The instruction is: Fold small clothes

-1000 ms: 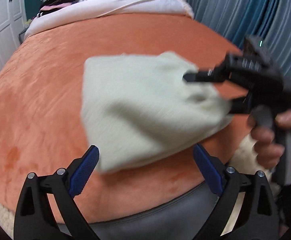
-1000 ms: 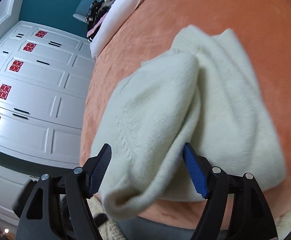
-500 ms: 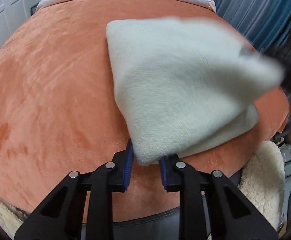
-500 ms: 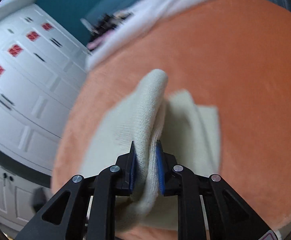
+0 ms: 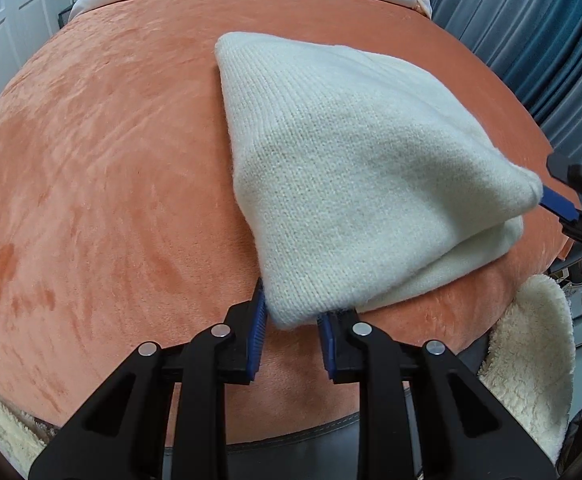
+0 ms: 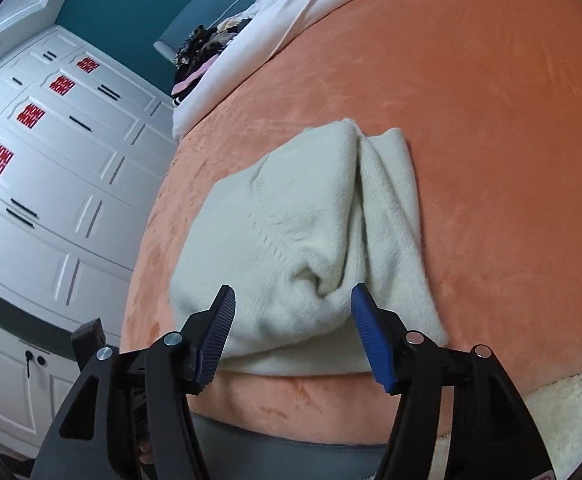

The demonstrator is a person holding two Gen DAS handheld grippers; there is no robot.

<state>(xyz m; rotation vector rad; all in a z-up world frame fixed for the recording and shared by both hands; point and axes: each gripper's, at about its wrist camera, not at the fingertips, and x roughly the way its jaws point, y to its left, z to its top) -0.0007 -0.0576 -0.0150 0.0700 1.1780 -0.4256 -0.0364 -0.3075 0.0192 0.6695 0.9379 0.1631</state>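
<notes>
A cream knitted garment [image 5: 355, 168] lies folded on the orange blanket [image 5: 103, 168] near the bed's front edge. My left gripper [image 5: 291, 320] is shut on its near corner, the blue pads pinching the knit. In the right wrist view the same garment [image 6: 303, 240] lies doubled over, and my right gripper [image 6: 291, 328] is open, its pads either side of the garment's near edge without gripping it. The right gripper's tip also shows in the left wrist view [image 5: 563, 204] at the garment's right corner.
A fluffy cream rug [image 5: 531, 360] hangs below the bed's front edge. White bedding [image 6: 283, 40] and a pile of dark clothes [image 6: 207, 48] lie at the far end. White wardrobes [image 6: 51, 160] stand to the left, blue curtains [image 5: 531, 40] to the right.
Both grippers closed on the garment and folded it over. My right gripper has since opened and let go; the left still holds its corner.
</notes>
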